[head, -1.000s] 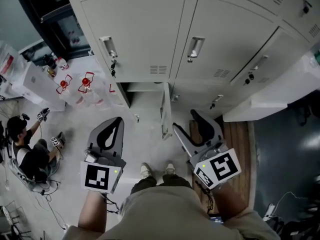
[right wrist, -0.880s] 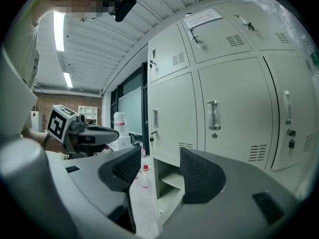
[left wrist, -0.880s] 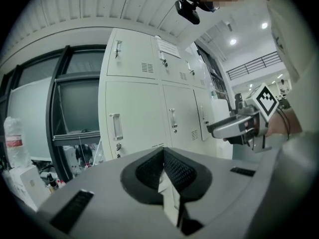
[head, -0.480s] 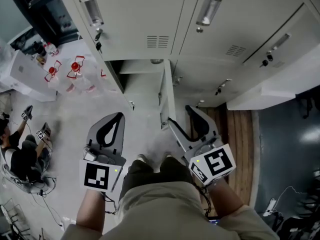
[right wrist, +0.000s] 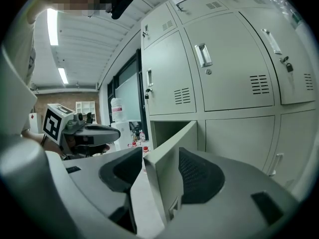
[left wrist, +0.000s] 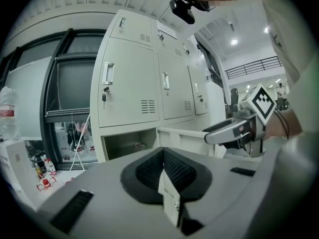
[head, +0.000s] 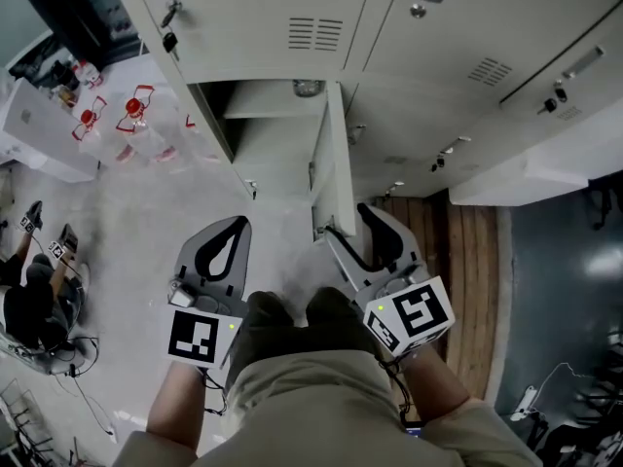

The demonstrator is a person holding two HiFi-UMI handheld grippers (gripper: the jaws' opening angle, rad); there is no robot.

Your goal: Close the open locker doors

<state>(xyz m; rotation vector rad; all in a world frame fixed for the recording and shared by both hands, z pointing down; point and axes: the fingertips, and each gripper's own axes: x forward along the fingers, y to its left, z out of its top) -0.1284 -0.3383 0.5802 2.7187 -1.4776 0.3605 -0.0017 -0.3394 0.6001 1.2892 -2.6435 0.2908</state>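
Observation:
The bottom locker's grey door (head: 336, 163) stands open, swung out towards me from its compartment (head: 268, 115). My right gripper (head: 348, 224) straddles the door's free edge near the floor. In the right gripper view the door (right wrist: 172, 148) runs between the two jaws of this gripper (right wrist: 154, 171). The jaws are closing, with a gap still on the left side. My left gripper (head: 237, 224) hangs shut and empty to the left of the door, above the floor. The left gripper view shows its pads (left wrist: 149, 168) meeting, with the right gripper (left wrist: 224, 131) beyond at the door (left wrist: 184, 136).
Closed lockers (head: 292, 8) fill the wall above, one with keys hanging (head: 170, 39). Water bottles with red caps (head: 136, 115) stand at the left. A person (head: 29, 300) sits on the floor at far left. Wooden planks (head: 467, 261) lie at the right. My feet (head: 292, 309) are below.
The view has drawn nearer to the open bottom locker. My right gripper has come up to the door's free edge and now straddles it. The left gripper has kept its place.

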